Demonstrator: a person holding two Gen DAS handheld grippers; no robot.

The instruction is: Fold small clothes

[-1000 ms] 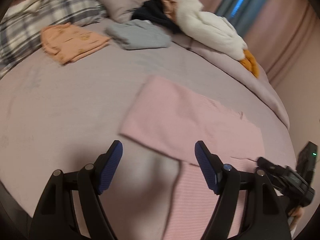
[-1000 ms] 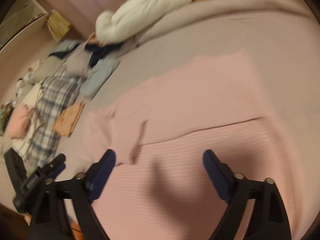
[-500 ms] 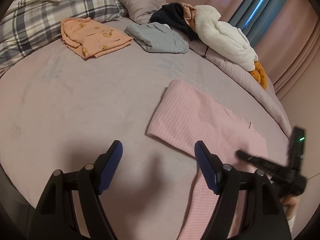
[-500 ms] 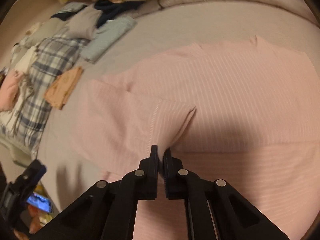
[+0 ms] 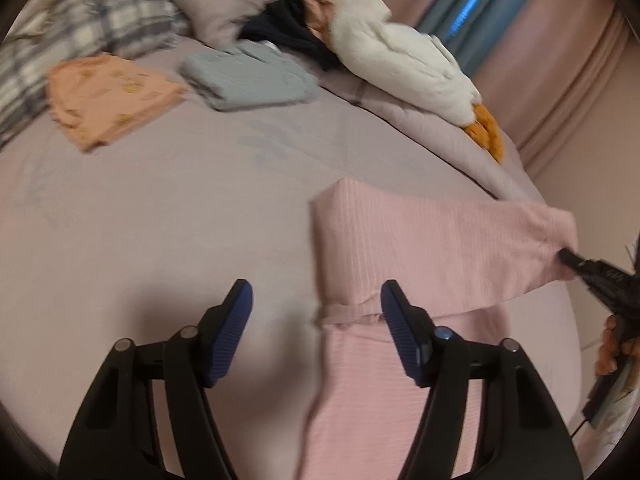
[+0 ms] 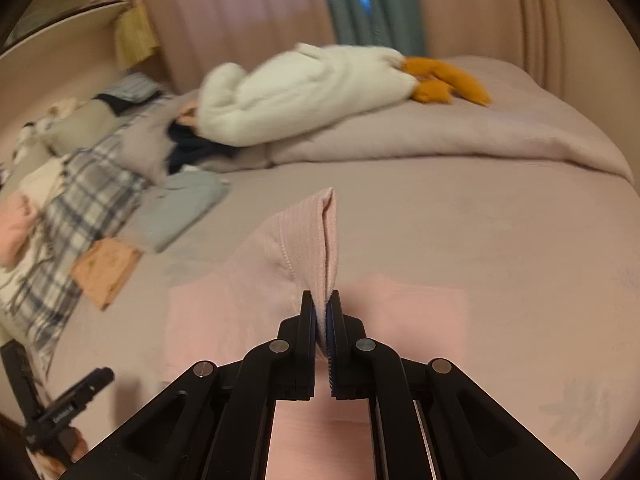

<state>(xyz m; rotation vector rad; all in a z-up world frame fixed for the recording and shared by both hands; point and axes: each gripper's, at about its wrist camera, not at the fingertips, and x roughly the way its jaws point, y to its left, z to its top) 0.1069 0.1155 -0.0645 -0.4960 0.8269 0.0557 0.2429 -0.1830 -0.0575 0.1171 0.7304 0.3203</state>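
Observation:
A pink ribbed garment [image 5: 420,248] lies on the mauve bed [image 5: 160,220], partly folded over itself. My left gripper [image 5: 316,328] is open and empty, hovering over the garment's left edge. My right gripper [image 6: 321,312] is shut on a pink sleeve [image 6: 312,236] of the garment and holds it lifted off the bed. In the left wrist view the right gripper [image 5: 568,258] shows at the right, pulling the sleeve sideways. The left gripper [image 6: 68,404] shows at the lower left of the right wrist view.
A folded orange garment [image 5: 108,96] and a folded grey-blue garment [image 5: 248,76] lie at the back. A white plush goose [image 5: 400,56], dark clothes [image 5: 292,36], a plaid blanket [image 5: 80,12] and a rolled duvet [image 6: 440,132] line the far side. Curtains [image 6: 360,4] hang behind.
My right gripper, shut on the sleeve, has lifted it and pulled it to the right over the garment's body. My left gripper stayed open and shifted slightly toward the garment.

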